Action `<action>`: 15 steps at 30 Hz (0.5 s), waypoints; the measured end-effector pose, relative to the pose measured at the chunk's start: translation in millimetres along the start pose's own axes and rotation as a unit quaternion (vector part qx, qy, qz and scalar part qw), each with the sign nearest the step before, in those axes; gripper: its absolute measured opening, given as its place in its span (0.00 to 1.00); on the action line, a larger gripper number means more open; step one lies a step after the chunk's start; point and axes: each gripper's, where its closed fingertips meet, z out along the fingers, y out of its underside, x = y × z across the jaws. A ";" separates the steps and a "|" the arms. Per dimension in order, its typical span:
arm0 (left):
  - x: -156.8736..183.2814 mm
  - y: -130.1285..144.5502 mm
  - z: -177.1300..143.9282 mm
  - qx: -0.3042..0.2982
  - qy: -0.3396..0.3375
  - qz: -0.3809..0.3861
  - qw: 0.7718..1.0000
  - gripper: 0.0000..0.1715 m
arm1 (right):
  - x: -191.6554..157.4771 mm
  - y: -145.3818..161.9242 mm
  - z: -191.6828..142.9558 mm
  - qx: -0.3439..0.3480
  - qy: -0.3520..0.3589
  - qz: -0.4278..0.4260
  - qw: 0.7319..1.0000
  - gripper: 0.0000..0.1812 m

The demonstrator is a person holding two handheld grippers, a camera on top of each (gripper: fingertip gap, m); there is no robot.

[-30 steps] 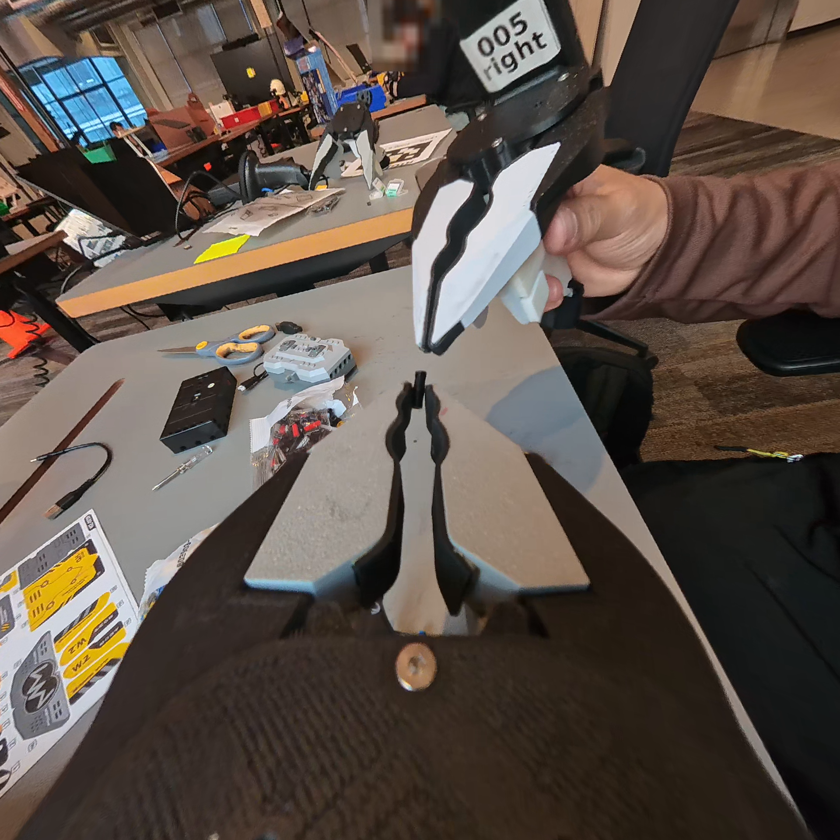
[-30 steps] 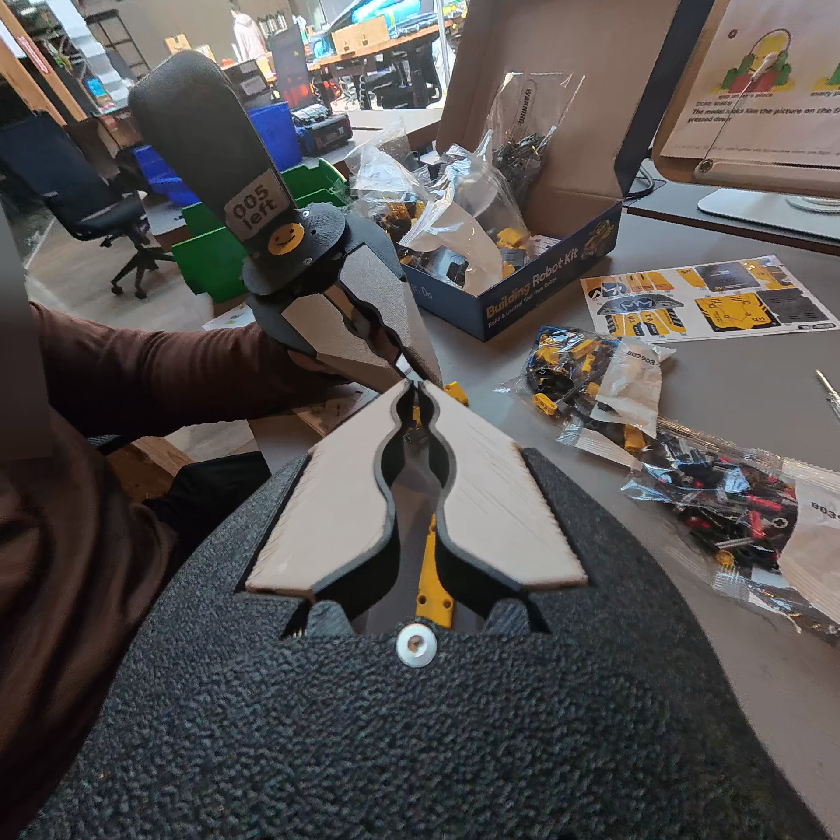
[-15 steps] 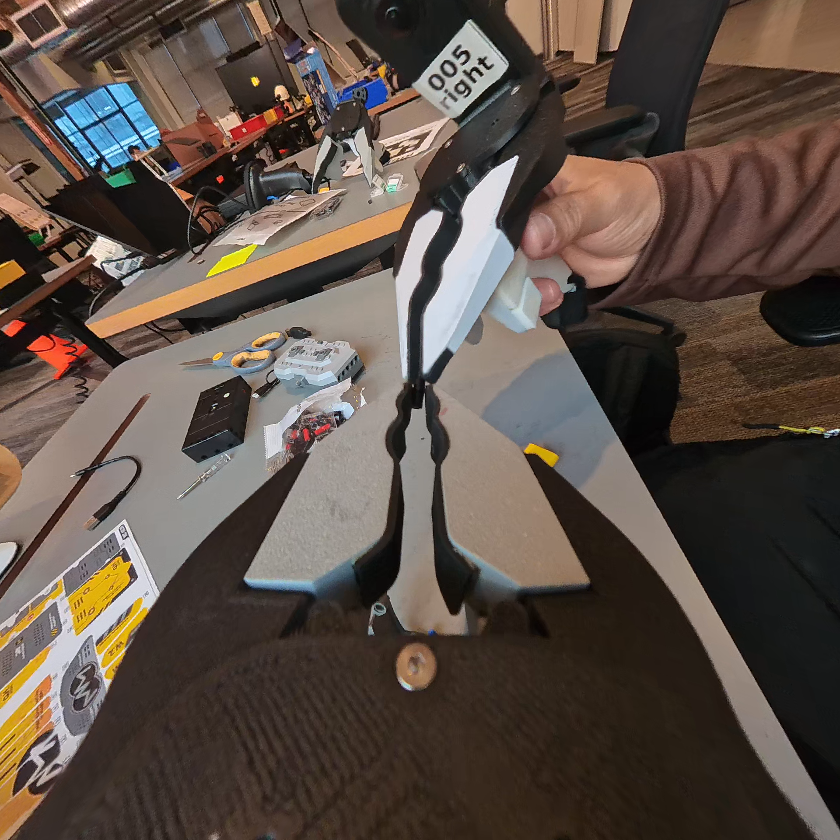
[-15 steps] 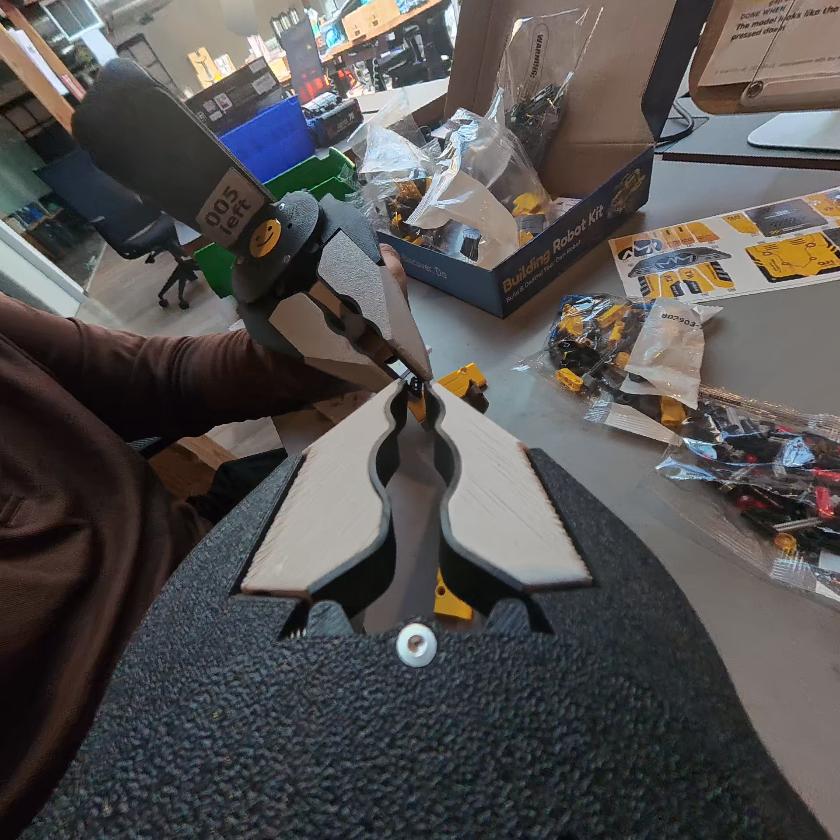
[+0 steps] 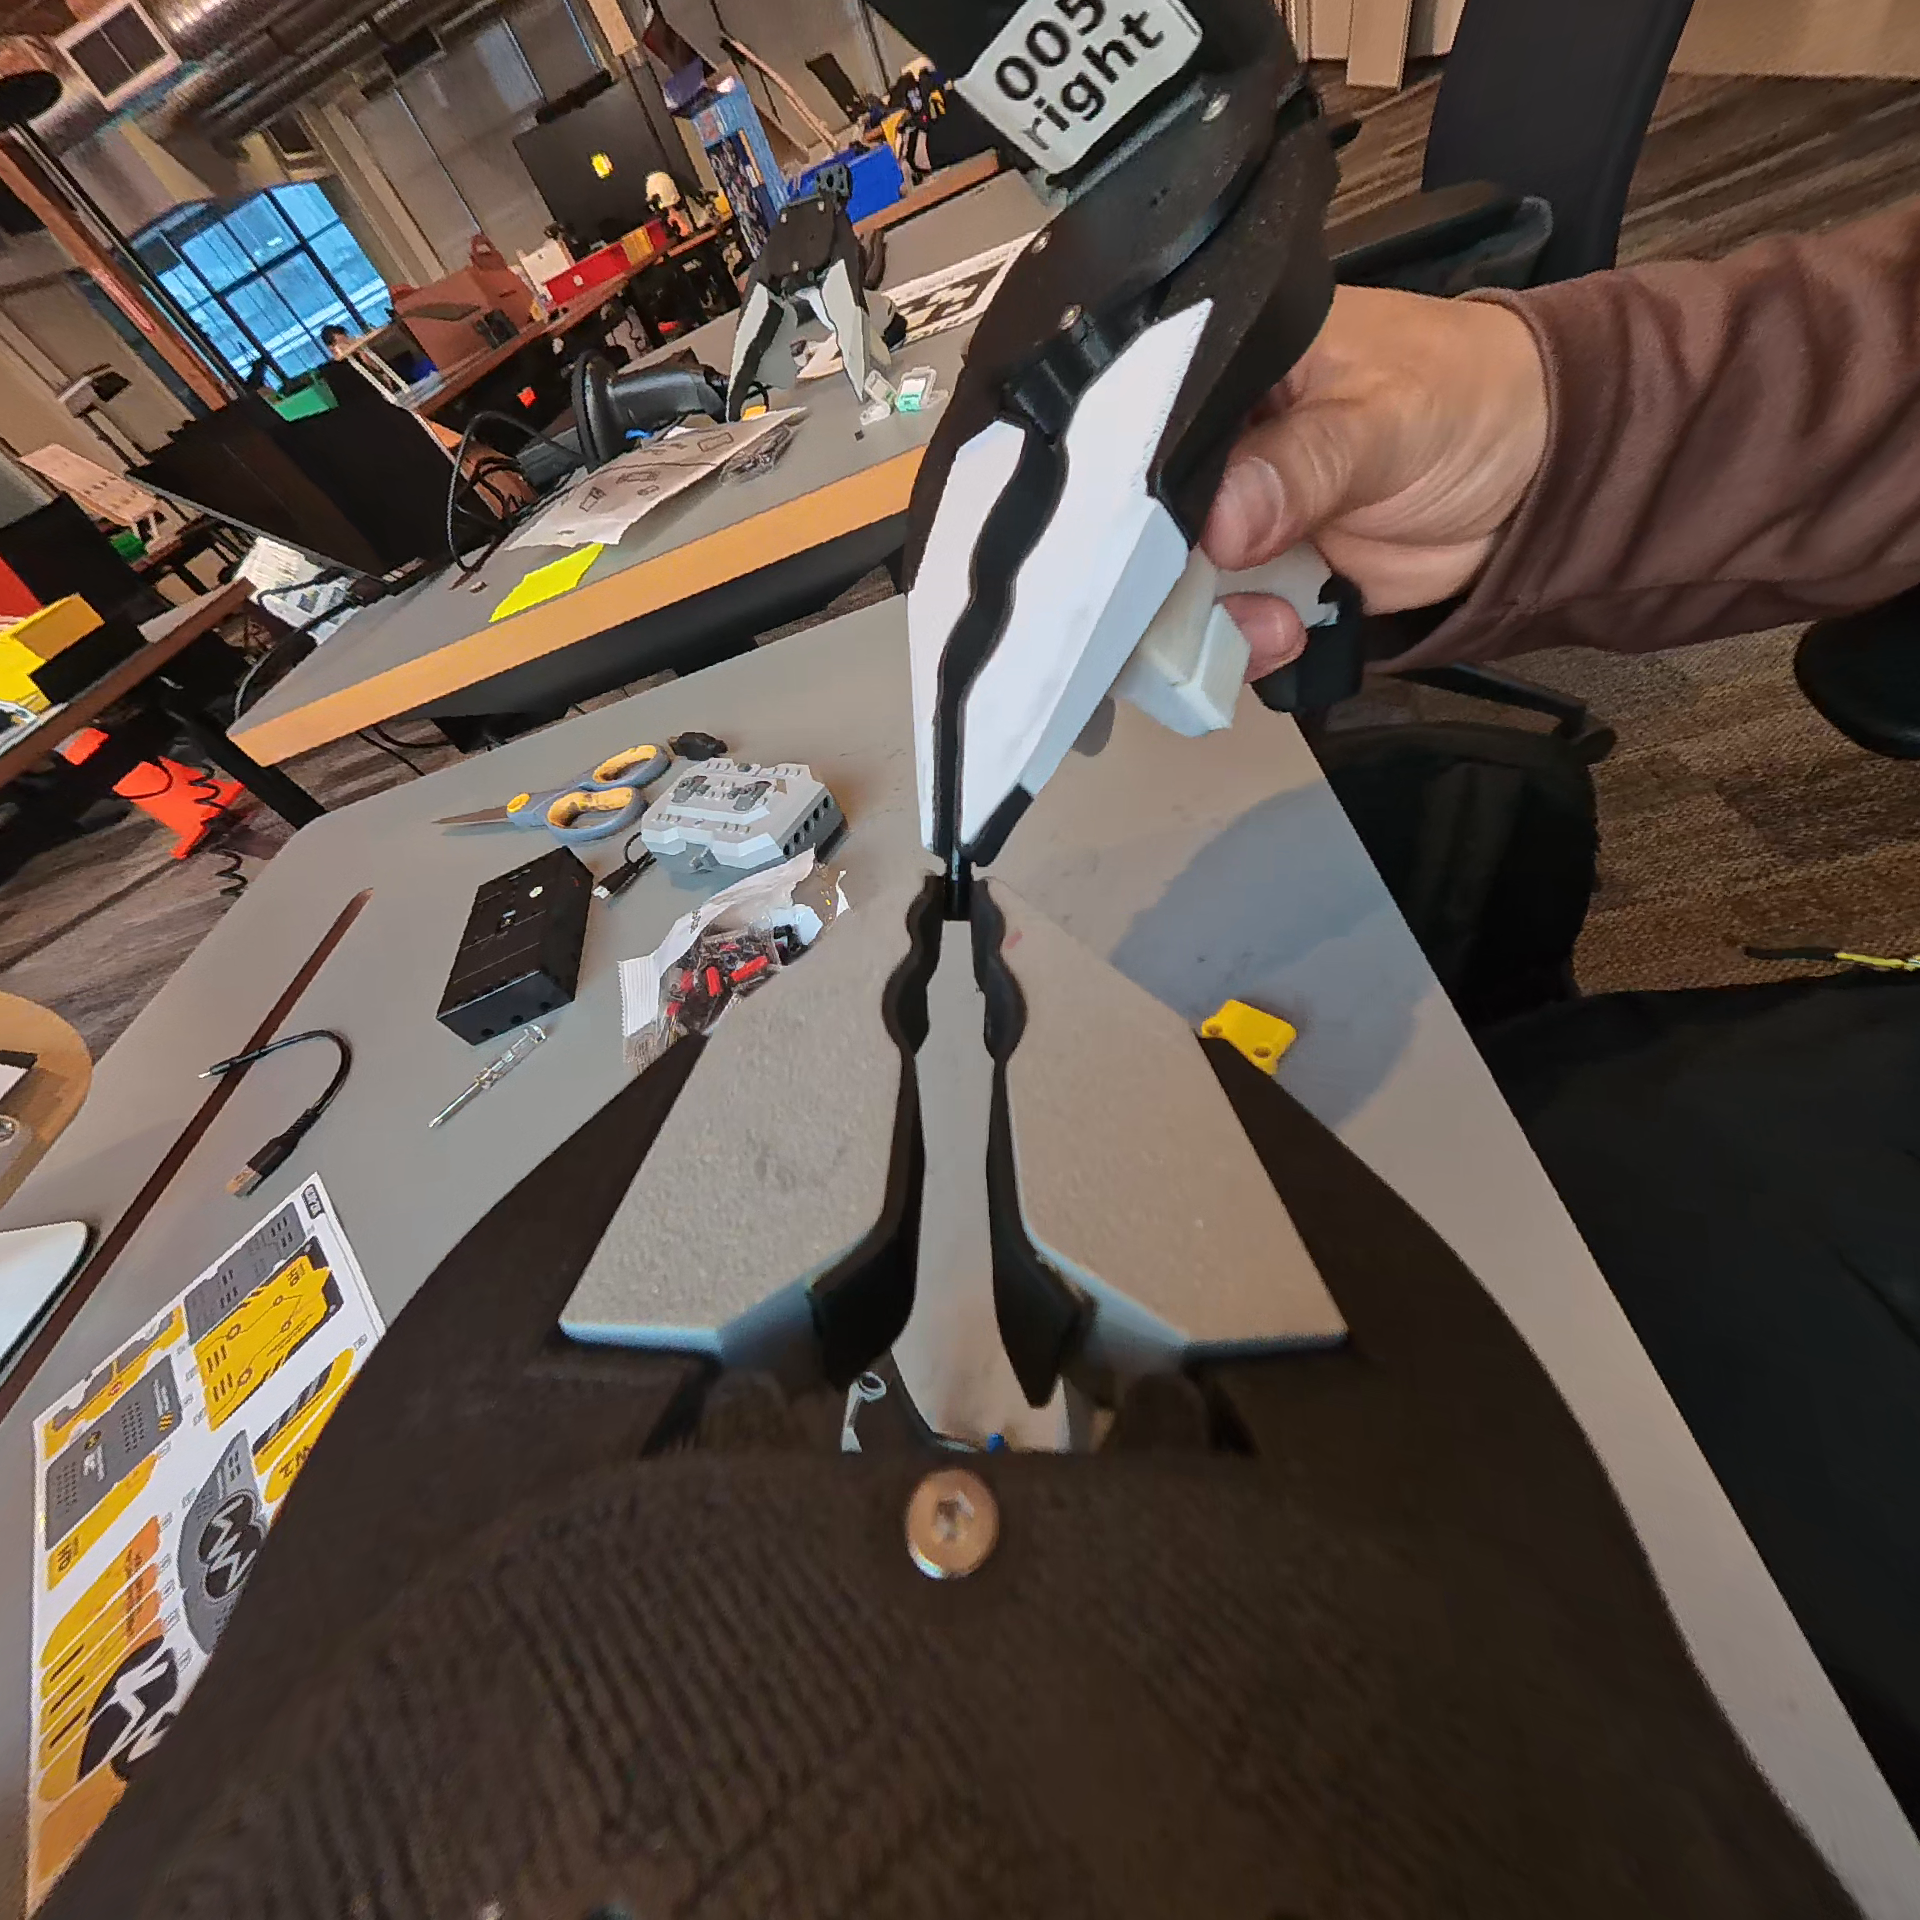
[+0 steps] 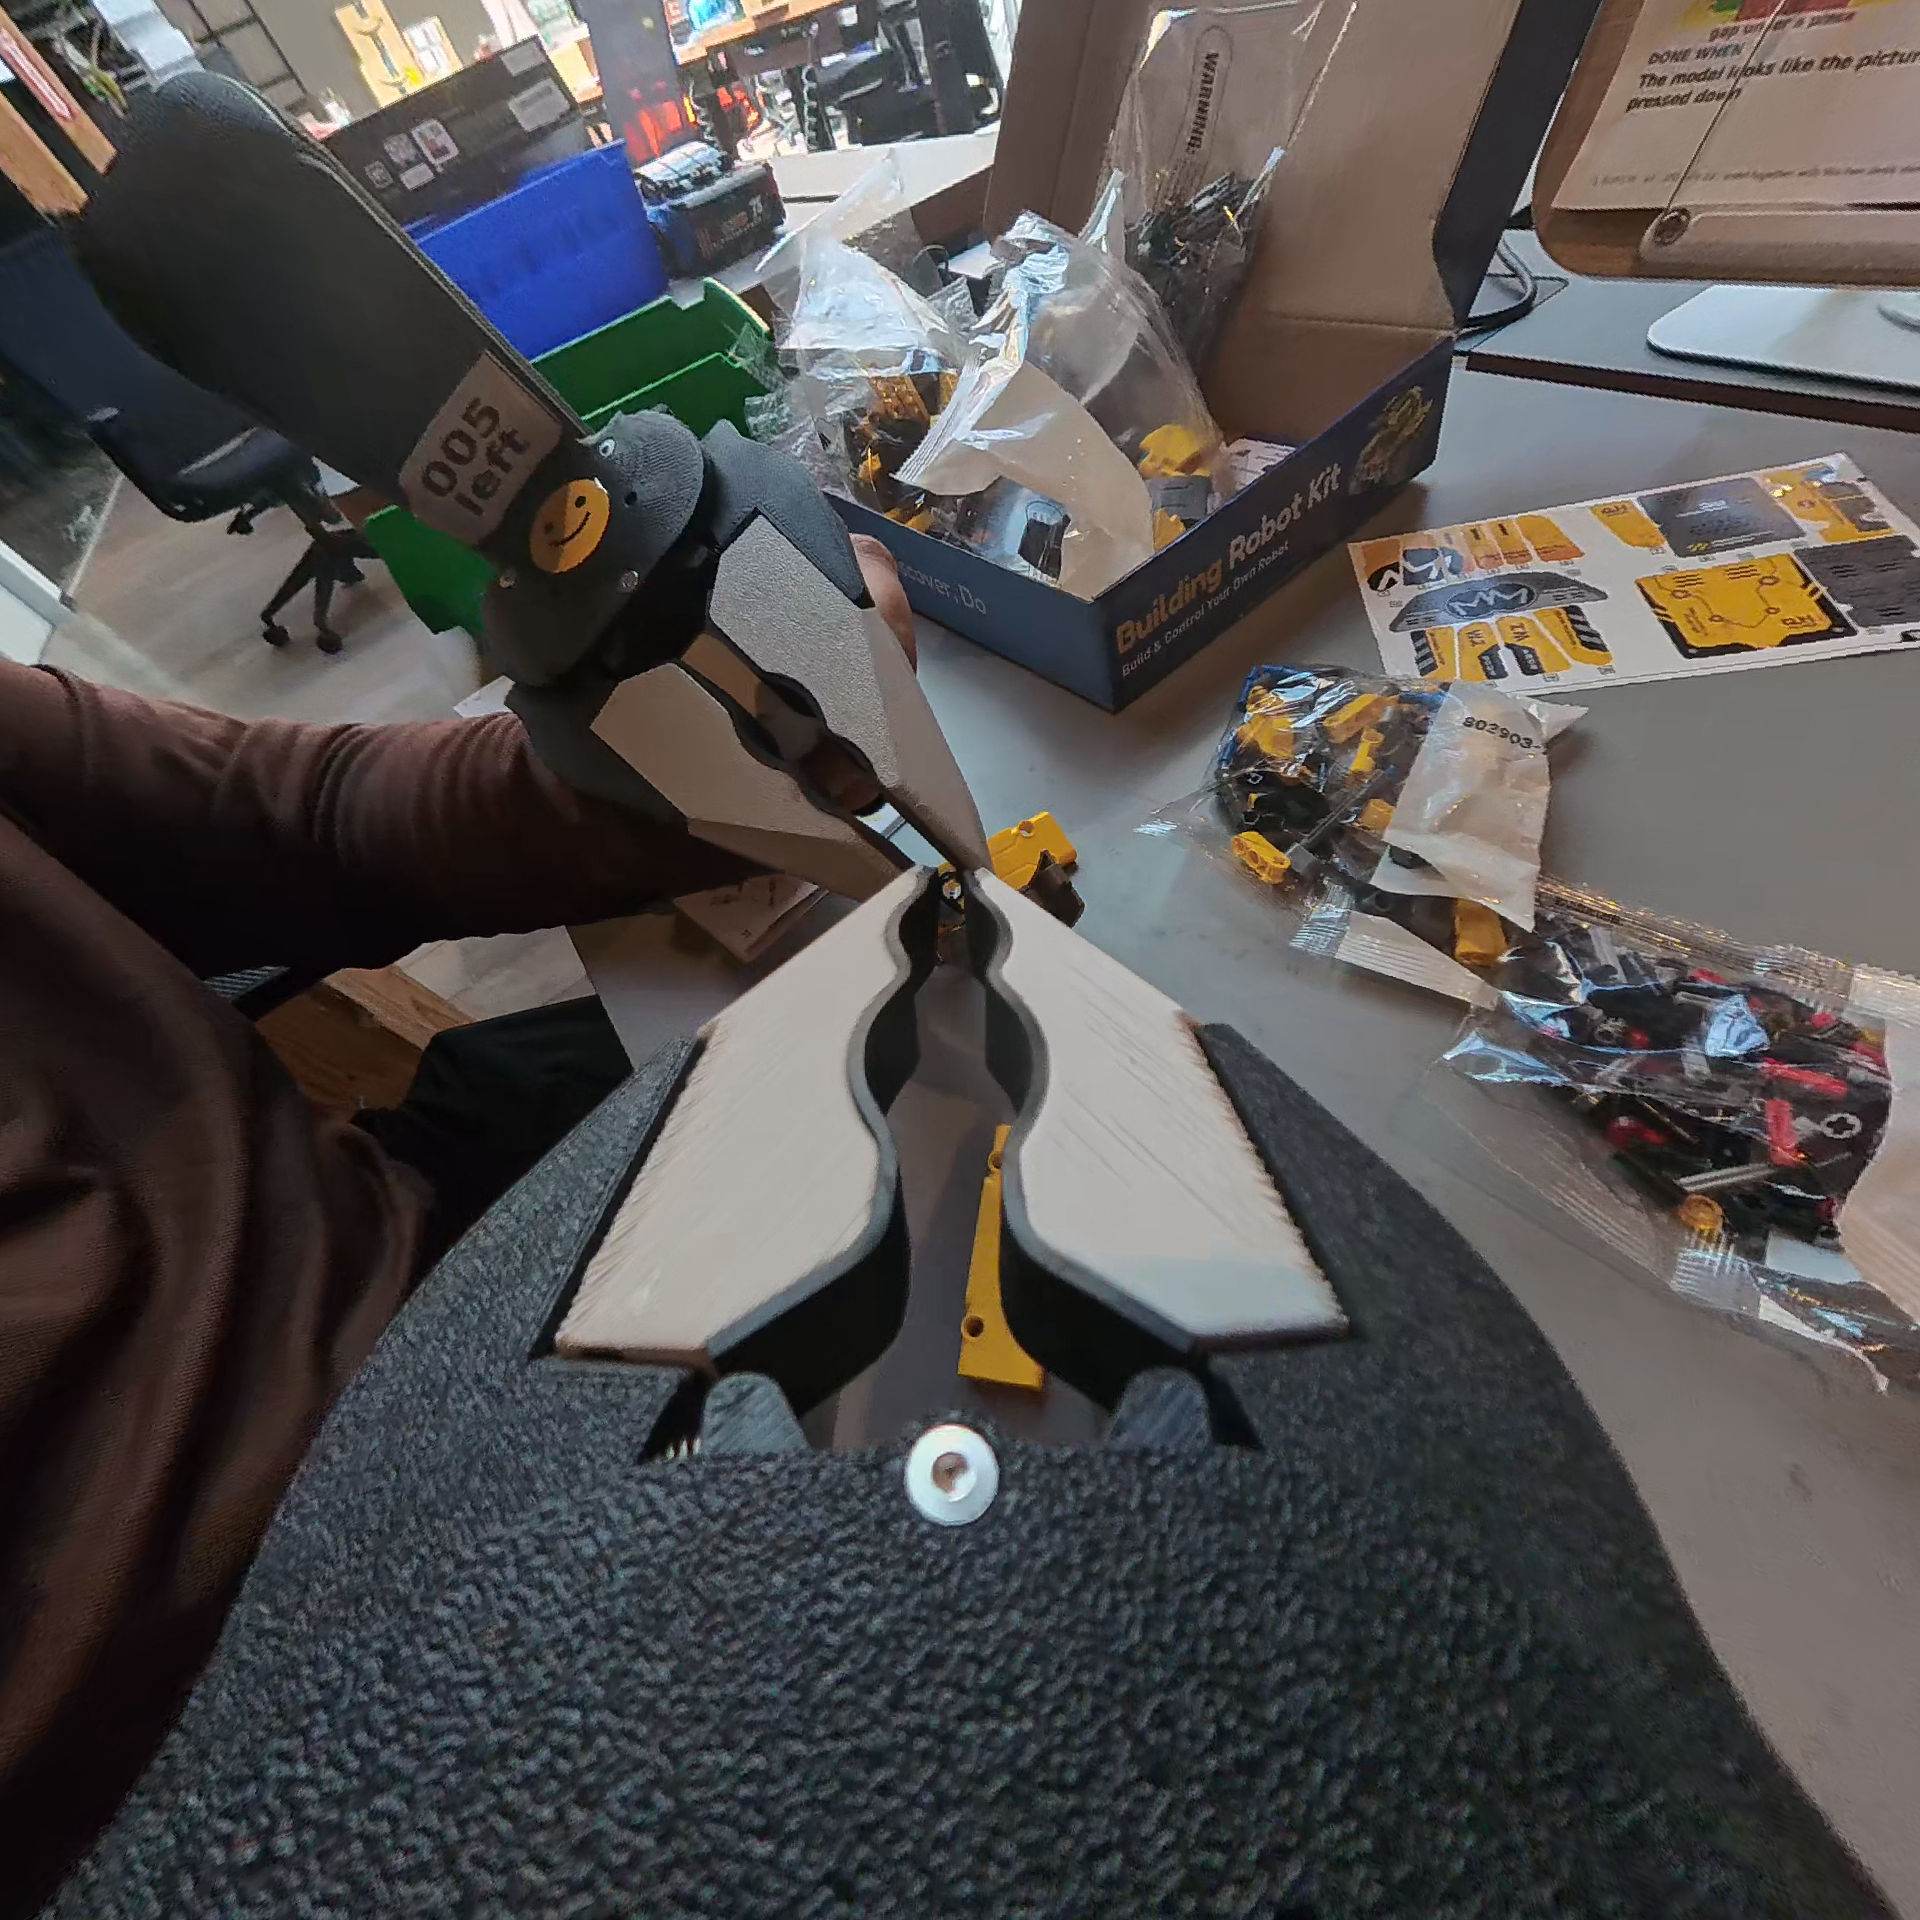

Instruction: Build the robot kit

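Observation:
My left gripper point(image 5: 954, 902) is shut on a small black pin point(image 5: 954, 881) that sticks out past its tips, held above the grey table point(image 5: 1174, 894). My right gripper point(image 5: 950, 852), held in a hand, points down with its jaws nearly closed, and its tips meet the pin's free end. In the right wrist view, my right gripper point(image 6: 951, 885) and my left gripper point(image 6: 968, 857) touch tip to tip around the pin point(image 6: 948, 899). A yellow brick point(image 5: 1247, 1034) lies on the table just below; it also shows in the right wrist view point(image 6: 1029, 842). A yellow beam point(image 6: 992, 1299) lies under my right gripper.
An open blue kit box point(image 6: 1247, 613) holds bags of parts. Two bags point(image 6: 1382, 790) point(image 6: 1683, 1101) and a sticker sheet point(image 6: 1642, 582) lie to the right of it. Scissors point(image 5: 582, 795), a grey hub point(image 5: 738, 816), a black box point(image 5: 514, 945), a screwdriver point(image 5: 488, 1070) and a cable point(image 5: 291, 1101) lie on the left. Left and right tips are no more than a few centimetres apart. Left tips and right tips are each some 25 centimeters from the grey hub point(image 5: 738, 816).
My right gripper came down from above and to the right until its tips met the pin in my left gripper. My left gripper stayed shut on the pin.

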 end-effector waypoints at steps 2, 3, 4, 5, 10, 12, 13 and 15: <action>1.7 0.4 -0.1 -0.003 0.004 0.000 1.000 0.01 | -1.1 1.6 0.1 -0.004 0.001 -0.008 1.000 0.03; 3.3 -0.7 -0.1 0.000 0.010 -0.002 1.000 0.01 | -2.1 2.7 -0.1 -0.009 -0.001 -0.011 1.000 0.03; 4.4 -1.2 0.0 0.002 0.015 -0.006 1.000 0.01 | -2.6 3.8 -0.1 -0.013 -0.002 -0.013 1.000 0.03; 4.2 -1.3 0.3 0.003 0.015 -0.008 1.000 0.01 | -2.0 3.6 -0.5 -0.014 0.001 -0.013 1.000 0.04; 5.6 -0.9 1.6 0.008 0.032 -0.035 0.999 0.01 | -2.6 4.0 -1.2 -0.013 0.006 -0.019 1.000 0.02; 8.6 5.2 4.6 -0.005 0.055 -0.064 0.996 0.02 | -0.8 7.2 -3.2 -0.023 0.020 -0.026 0.999 0.02; 10.3 9.6 6.6 -0.015 0.063 -0.073 0.995 0.04 | -0.4 9.3 -6.0 -0.027 0.028 -0.029 0.999 0.02; 17.2 21.0 11.6 -0.045 0.088 -0.093 0.991 0.11 | -0.9 21.6 -13.0 -0.048 0.038 -0.029 0.998 0.02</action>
